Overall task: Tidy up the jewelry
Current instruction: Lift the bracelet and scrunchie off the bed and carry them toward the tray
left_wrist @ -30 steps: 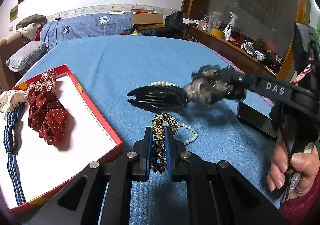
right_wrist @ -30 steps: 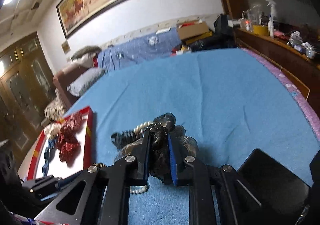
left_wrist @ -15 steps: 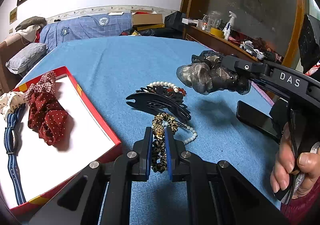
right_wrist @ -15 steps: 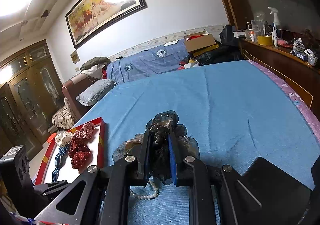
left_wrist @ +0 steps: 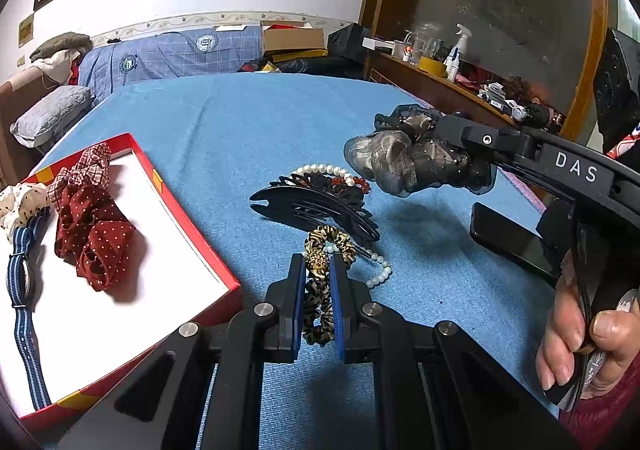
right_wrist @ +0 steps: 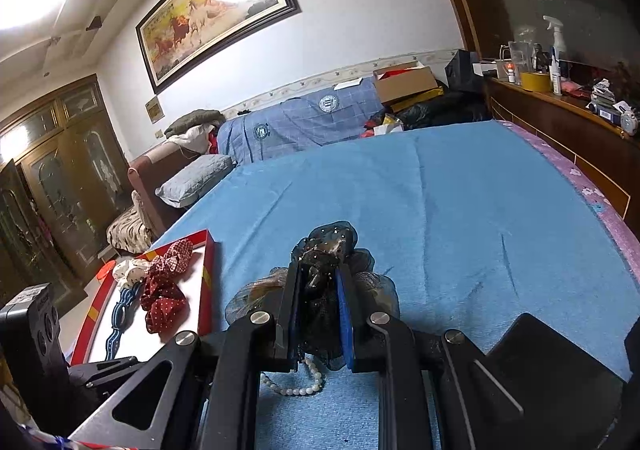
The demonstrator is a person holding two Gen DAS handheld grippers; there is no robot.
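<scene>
My left gripper (left_wrist: 317,264) is shut on a leopard-print scrunchie (left_wrist: 320,282) just above the blue bedspread. My right gripper (right_wrist: 319,278) is shut on a dark sheer scrunchie (right_wrist: 326,282) and holds it in the air; it also shows in the left wrist view (left_wrist: 404,162), up and to the right of the pile. On the bed lie a black hair claw (left_wrist: 316,210), a pearl string (left_wrist: 324,170) and red beads (left_wrist: 352,182). The red box (left_wrist: 188,218) with a white floor sits at left.
The box holds a red dotted scrunchie (left_wrist: 94,230), a checked scrunchie (left_wrist: 86,166), a white dotted one (left_wrist: 16,202) and a blue striped watch strap (left_wrist: 22,290). A black phone (left_wrist: 512,238) lies at right. A wooden sideboard (right_wrist: 560,122) stands beyond the bed's right edge.
My right gripper has lifted the dark sheer scrunchie off the pile and up to the right, uncovering the hair claw and beads. My left gripper has stayed put.
</scene>
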